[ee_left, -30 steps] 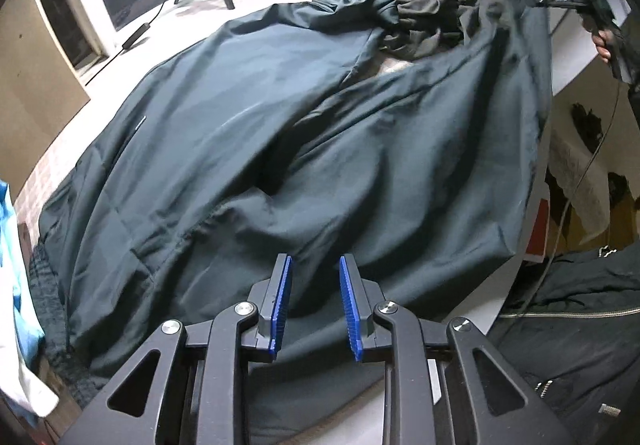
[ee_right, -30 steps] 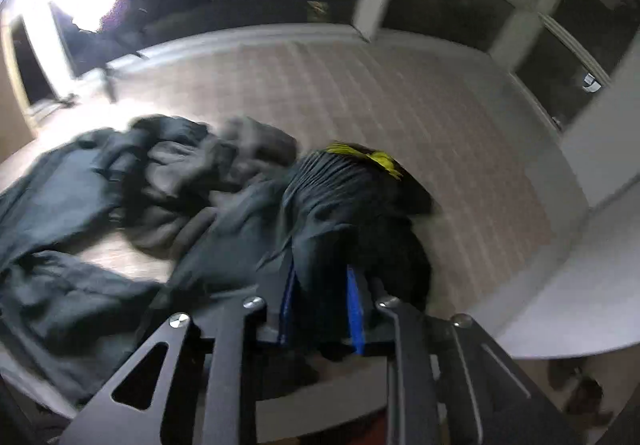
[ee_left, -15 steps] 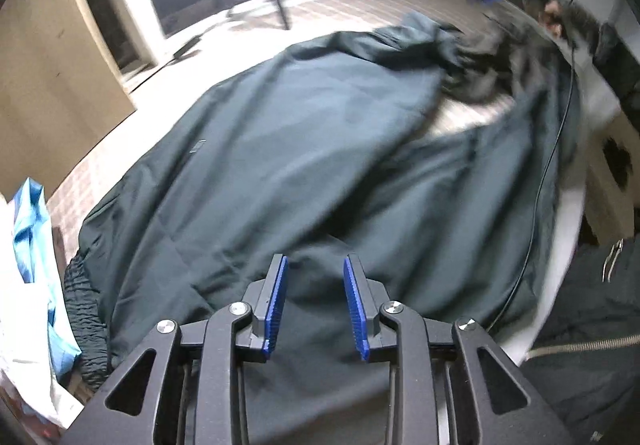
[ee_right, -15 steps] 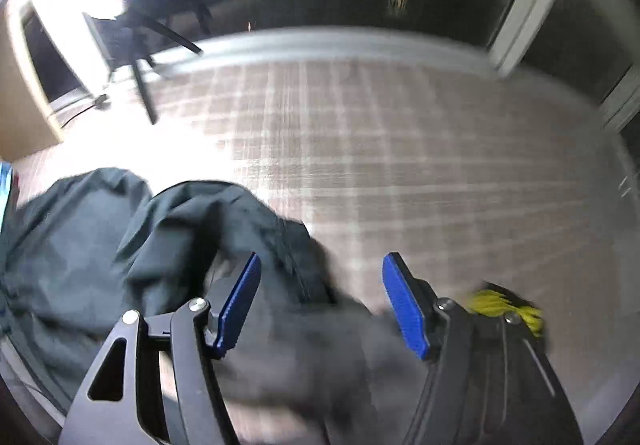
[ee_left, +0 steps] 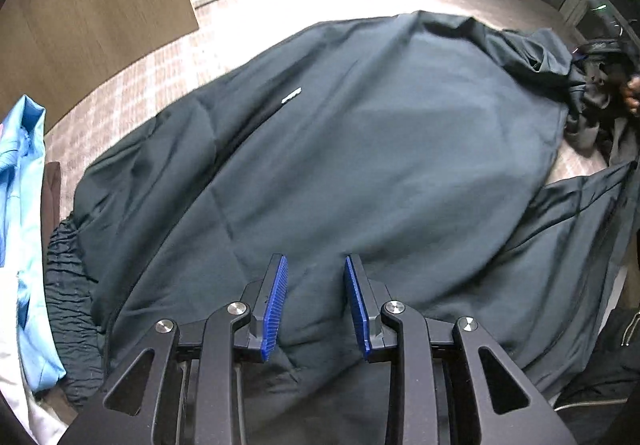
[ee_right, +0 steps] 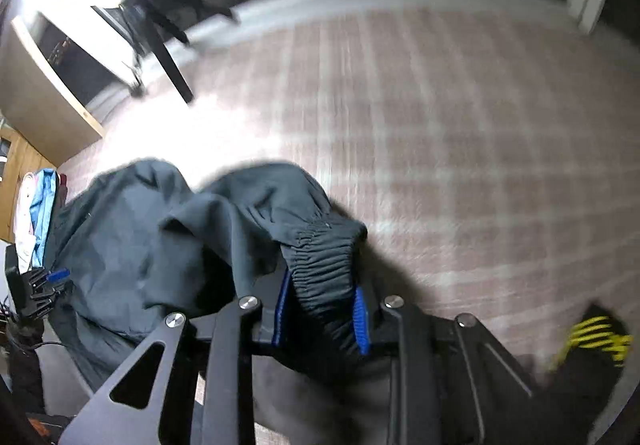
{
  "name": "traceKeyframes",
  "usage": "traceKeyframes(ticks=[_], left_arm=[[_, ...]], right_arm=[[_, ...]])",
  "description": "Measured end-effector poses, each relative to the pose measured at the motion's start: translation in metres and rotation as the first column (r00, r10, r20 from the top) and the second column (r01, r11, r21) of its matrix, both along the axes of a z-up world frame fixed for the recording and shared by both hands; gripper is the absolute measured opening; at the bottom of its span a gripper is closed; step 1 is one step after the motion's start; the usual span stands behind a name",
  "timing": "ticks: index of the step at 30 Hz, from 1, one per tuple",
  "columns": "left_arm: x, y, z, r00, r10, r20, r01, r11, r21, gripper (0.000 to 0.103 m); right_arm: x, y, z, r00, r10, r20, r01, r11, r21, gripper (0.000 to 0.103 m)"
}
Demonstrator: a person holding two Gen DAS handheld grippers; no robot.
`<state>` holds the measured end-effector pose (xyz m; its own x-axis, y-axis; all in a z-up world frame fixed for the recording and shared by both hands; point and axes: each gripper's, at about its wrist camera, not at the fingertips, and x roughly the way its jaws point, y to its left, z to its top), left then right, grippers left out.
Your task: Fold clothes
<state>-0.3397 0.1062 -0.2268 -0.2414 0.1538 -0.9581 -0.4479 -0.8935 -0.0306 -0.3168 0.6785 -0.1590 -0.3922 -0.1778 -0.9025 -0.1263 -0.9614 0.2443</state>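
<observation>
1. The right gripper (ee_right: 320,309) has its blue-padded jaws pinched onto the ribbed elastic cuff (ee_right: 320,265) of the dark teal jacket (ee_right: 132,241); the gathered band fills the gap between the pads.
2. From that cuff the sleeve runs up and to the left, bunched and lifted over the pale checked floor (ee_right: 440,125).
3. The left gripper (ee_left: 315,303) hangs just above the jacket body (ee_left: 360,149) with its jaws a moderate way apart and nothing between them.
4. The jacket lies spread ahead of the left fingers, its long axis running from the gathered hem (ee_left: 68,269) at the left to the crumpled collar end (ee_left: 540,49) at far right.
5. The key relation: the sleeve sits with the right gripper, so the fold probably carries it leftward across the body, towards the free left gripper.
</observation>
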Motion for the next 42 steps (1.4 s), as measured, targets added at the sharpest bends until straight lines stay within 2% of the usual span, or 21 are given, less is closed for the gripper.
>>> traceKeyframes(ticks=[4,7,10,13,16,20,23,27,29,31,33,35,37,39,42], left_arm=[[-0.003,-0.002,-0.002,1.000,-0.009,0.009,0.009,1.000,-0.005,0.029],[-0.007,-0.002,-0.005,1.000,-0.011,0.015,0.011,1.000,-0.012,0.029],[-0.012,0.000,-0.009,1.000,-0.011,0.024,0.011,1.000,-0.013,0.029],[-0.014,0.003,-0.013,0.999,-0.015,0.036,0.015,1.000,-0.010,0.029],[-0.015,0.007,-0.018,0.999,-0.023,0.044,0.024,1.000,-0.018,0.029],[-0.018,0.013,-0.020,0.998,-0.032,0.049,0.033,0.999,-0.020,0.029],[-0.020,0.017,-0.020,0.998,-0.042,0.052,0.044,0.999,-0.031,0.029],[-0.022,0.019,-0.018,0.998,-0.043,0.054,0.045,0.998,-0.036,0.030],[-0.023,0.019,-0.018,0.998,-0.037,0.055,0.039,0.999,-0.032,0.030],[-0.023,0.020,-0.018,0.998,-0.034,0.057,0.036,0.999,-0.026,0.031],[-0.022,0.022,-0.018,0.998,-0.037,0.055,0.038,0.999,-0.020,0.031],[-0.021,0.024,-0.015,0.998,-0.041,0.048,0.042,0.999,-0.013,0.031],[-0.019,0.025,-0.011,0.998,-0.046,0.038,0.046,0.999,-0.006,0.031],[-0.014,0.026,-0.001,0.998,-0.053,0.020,0.053,0.999,-0.002,0.031],[0.001,0.027,0.020,0.997,-0.076,-0.023,0.076,0.997,-0.005,0.031]], right_arm=[[0.022,0.015,0.067,0.990,-0.060,-0.130,0.074,0.991,0.107,0.024],[0.037,0.029,0.113,0.977,-0.093,-0.191,0.122,0.981,0.148,0.024],[0.043,0.047,0.144,0.964,-0.126,-0.235,0.158,0.979,0.125,0.025],[0.052,0.052,0.162,0.950,-0.139,-0.280,0.186,0.972,0.146,0.025],[0.047,0.064,0.142,0.958,-0.188,-0.217,0.250,0.918,0.309,0.025],[0.027,0.084,0.089,0.967,-0.224,-0.121,0.252,0.916,0.312,0.025],[0.015,0.093,0.065,0.967,-0.232,-0.104,0.252,0.928,0.273,0.025],[0.004,0.087,0.066,0.972,-0.192,-0.133,0.222,0.936,0.274,0.025],[0.008,0.087,0.081,0.971,-0.165,-0.173,0.210,0.934,0.289,0.025],[0.006,0.086,0.087,0.969,-0.166,-0.183,0.223,0.906,0.359,0.025],[0.001,0.091,0.079,0.970,-0.189,-0.156,0.239,0.870,0.432,0.025],[-0.007,0.097,0.056,0.974,-0.205,-0.094,0.225,0.849,0.479,0.026],[-0.015,0.101,0.034,0.977,-0.211,-0.023,0.192,0.829,0.526,0.031],[-0.017,0.099,0.023,0.972,-0.231,0.030,0.172,0.798,0.577,0.035],[0.006,0.091,0.048,0.973,-0.231,-0.020,0.200,0.789,0.581,0.037]])
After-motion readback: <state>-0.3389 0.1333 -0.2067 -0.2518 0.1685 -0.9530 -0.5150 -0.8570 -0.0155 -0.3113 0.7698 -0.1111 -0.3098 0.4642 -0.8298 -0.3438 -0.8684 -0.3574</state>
